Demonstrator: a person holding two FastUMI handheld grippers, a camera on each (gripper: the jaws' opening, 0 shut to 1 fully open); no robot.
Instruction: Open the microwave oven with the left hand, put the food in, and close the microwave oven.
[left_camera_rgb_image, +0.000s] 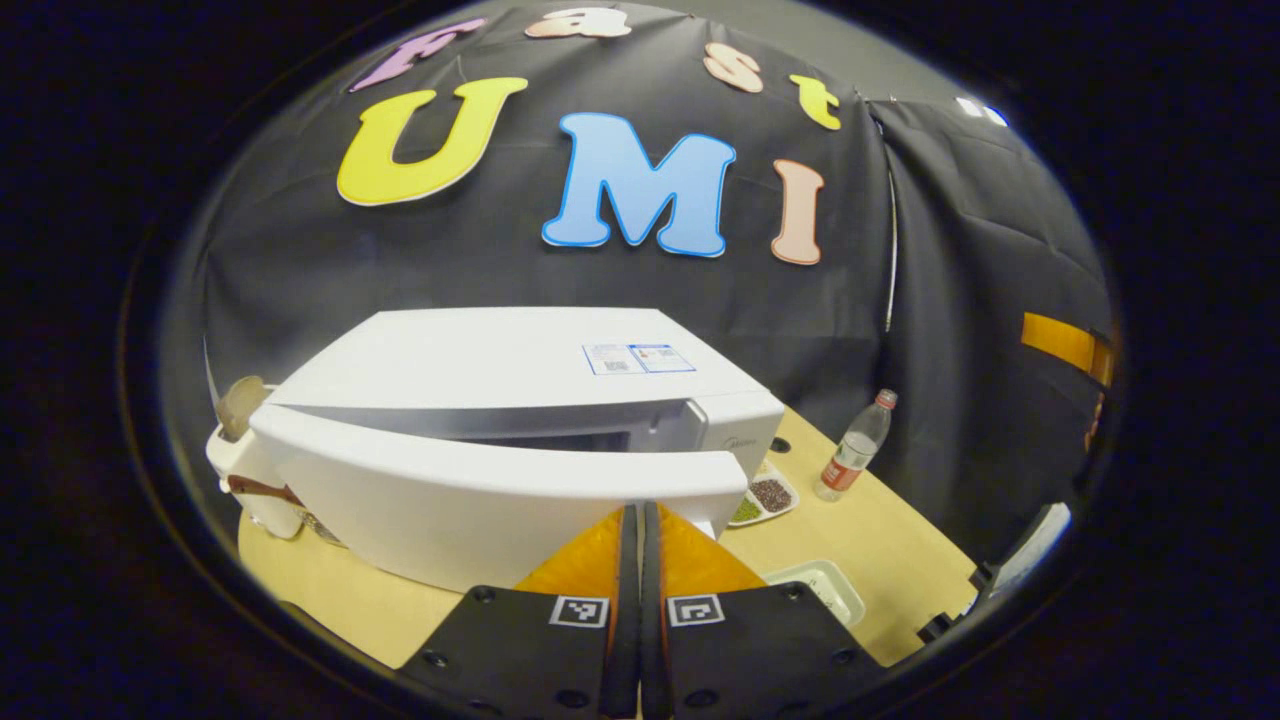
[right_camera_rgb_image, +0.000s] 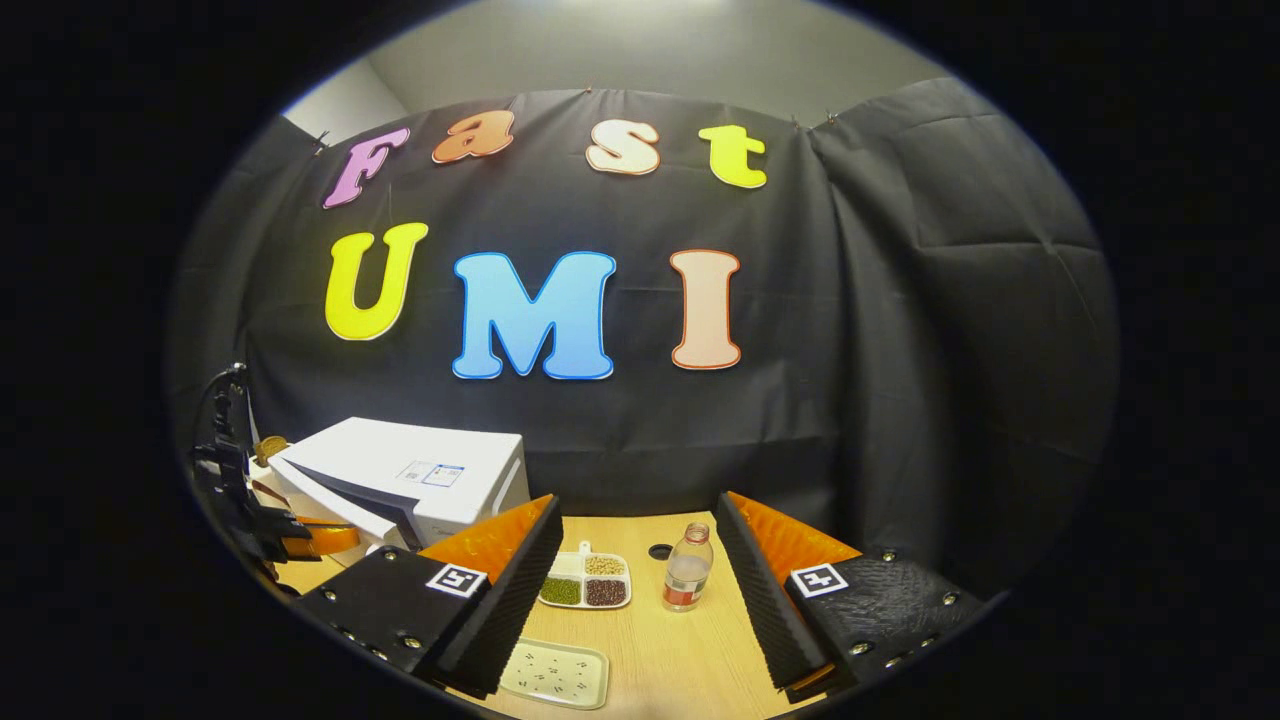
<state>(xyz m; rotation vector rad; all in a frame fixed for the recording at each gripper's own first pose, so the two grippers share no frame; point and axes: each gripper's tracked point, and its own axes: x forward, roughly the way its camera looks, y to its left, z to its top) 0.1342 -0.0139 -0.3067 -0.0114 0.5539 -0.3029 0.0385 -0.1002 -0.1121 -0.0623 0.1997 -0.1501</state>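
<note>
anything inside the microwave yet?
Cannot tell. The microwave door is only ajar; the gap shows a dark strip of cavity, the rest is covered by the door. The sectioned food tray sits on the table.

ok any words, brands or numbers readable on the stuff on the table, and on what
No text is legible:
sticker on top of the microwave: too small to read
brand mark on its front: blurred
label on the bottle: blurred
</note>
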